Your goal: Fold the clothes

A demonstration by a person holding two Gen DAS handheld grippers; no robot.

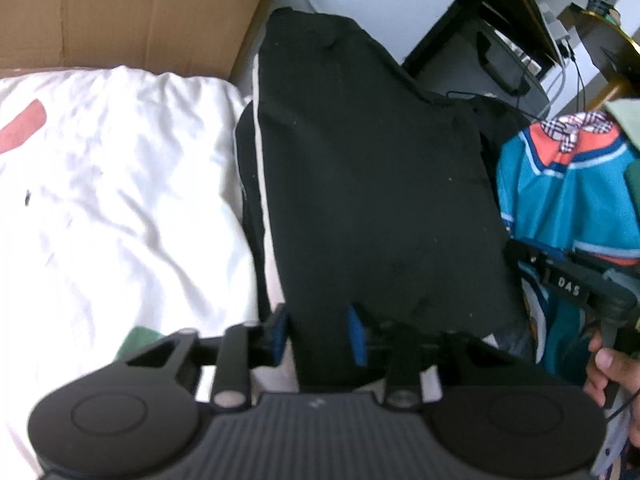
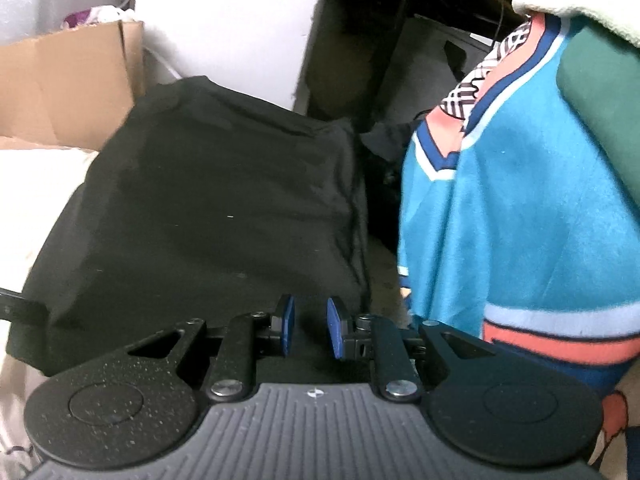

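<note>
A folded black garment point(image 1: 372, 168) lies lengthwise ahead of me, on top of dark cloth with a white stripe point(image 1: 260, 160). My left gripper point(image 1: 319, 332) has its blue pads on either side of the garment's near edge, and the cloth fills the gap between them. In the right wrist view the same black garment point(image 2: 224, 208) spreads out ahead. My right gripper point(image 2: 311, 328) holds its near right edge between the pads. The right gripper's body point(image 1: 568, 280) and the hand point(image 1: 608, 364) holding it show at the garment's right side.
White bedding point(image 1: 120, 184) lies to the left, with a cardboard box point(image 1: 120, 8) behind it. A heap with a teal, orange-trimmed jersey point(image 2: 500, 208) and a green garment point(image 2: 600, 100) sits close on the right. Dark furniture and cables point(image 1: 500, 48) stand at the back.
</note>
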